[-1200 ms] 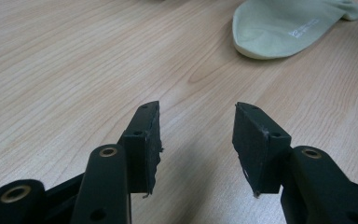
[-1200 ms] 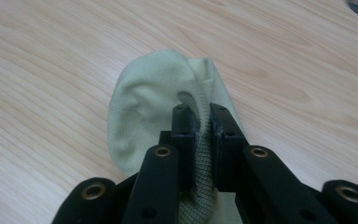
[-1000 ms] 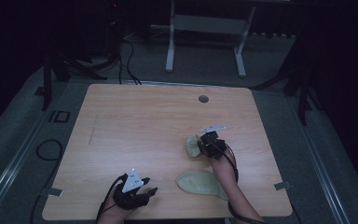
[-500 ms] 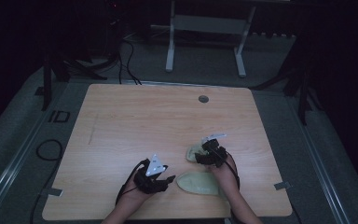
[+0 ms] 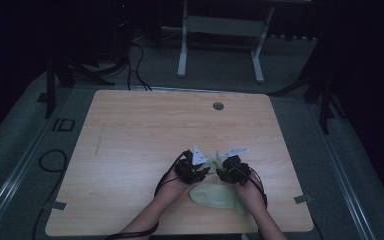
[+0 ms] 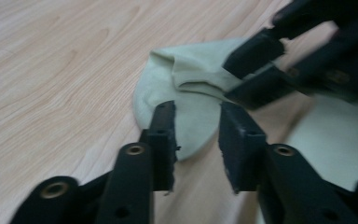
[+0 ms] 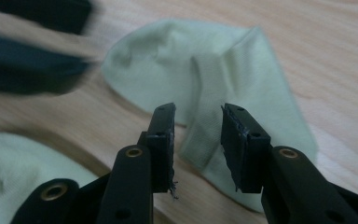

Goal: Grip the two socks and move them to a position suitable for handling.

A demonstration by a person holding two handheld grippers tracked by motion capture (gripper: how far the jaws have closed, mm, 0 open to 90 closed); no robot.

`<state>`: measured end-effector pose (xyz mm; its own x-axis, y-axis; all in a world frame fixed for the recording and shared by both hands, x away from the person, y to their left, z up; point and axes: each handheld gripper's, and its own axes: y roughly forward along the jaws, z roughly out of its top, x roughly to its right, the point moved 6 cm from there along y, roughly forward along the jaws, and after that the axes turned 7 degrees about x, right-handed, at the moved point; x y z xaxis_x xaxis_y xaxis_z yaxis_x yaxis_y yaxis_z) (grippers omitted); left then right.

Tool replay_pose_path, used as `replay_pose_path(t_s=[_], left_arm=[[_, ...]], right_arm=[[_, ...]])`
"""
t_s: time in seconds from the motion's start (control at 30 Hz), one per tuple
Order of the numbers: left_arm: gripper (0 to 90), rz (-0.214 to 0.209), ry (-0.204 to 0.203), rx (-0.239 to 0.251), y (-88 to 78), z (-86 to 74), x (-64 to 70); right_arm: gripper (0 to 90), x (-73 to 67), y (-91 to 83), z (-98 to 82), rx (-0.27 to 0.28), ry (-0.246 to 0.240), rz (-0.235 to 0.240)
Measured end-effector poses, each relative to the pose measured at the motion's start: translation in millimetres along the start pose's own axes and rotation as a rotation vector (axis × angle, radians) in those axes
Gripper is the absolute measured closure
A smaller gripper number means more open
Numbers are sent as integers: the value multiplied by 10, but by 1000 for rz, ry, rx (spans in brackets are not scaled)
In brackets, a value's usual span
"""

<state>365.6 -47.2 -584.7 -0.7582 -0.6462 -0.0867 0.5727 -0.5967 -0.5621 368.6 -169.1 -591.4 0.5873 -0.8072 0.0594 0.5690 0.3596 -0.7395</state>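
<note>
Softly creased pale-green knit sock (image 7: pixel 205 88) lies between both part-open, closing tools (image 6: pixel 196 135) (image 7: pixel 197 140) on woodgrain table (image 5: pixel 140 130).

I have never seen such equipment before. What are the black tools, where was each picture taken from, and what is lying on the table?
A person sits at a wooden table and holds one pair of black tongs in each hand. The high view looks down from above: the left tongs and the right tongs meet over a pale green sock. A second sock lies flat nearer the person, between the forearms. The other two pictures come from small cameras riding on the tongs and looking along their two black jaws. In the left gripper view, the left tongs stand over the edge of the first sock. In the right gripper view, the right tongs straddle a raised fold of it. Both pairs have just been closing, but a gap remains, so nothing is clamped yet.
</note>
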Motion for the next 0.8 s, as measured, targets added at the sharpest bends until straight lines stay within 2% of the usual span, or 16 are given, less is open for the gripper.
replay_pose_path(t_s=[0.03, 0.13, 0.2, 0.3, 0.37, 0.47, 0.6, 0.7, 0.8], left_arm=[[740, 8, 6, -8, 37, -7, 2], [812, 15, 13, -65, 173, -51, -29], [842, 22, 3, -89, 217, -80, -65], [877, 21, -6, -89, 239, -94, -114], [882, 21, 23, -94, 230, -101, -123], [889, 25, 36, -91, 202, -126, -135], [889, 28, 29, -84, 170, -157, -171], [888, 25, 38, -77, 159, -169, -171], [888, 14, 32, -75, 150, -177, -173]], right_arm=[[676, -6, 12, -13, -7, -18, -13], [689, -33, 40, -40, -19, -30, -6], [709, -33, 44, -42, -14, -28, -6], [797, -22, 39, -47, -9, -27, -11], [856, -22, 24, -38, -1, -14, 10], [862, 1, -45, 3, 18, 4, 39], [865, 55, -156, 55, 50, 20, 35], [865, 211, -305, 109, 90, 63, 29], [865, 298, -347, 109, 99, 89, 22]])
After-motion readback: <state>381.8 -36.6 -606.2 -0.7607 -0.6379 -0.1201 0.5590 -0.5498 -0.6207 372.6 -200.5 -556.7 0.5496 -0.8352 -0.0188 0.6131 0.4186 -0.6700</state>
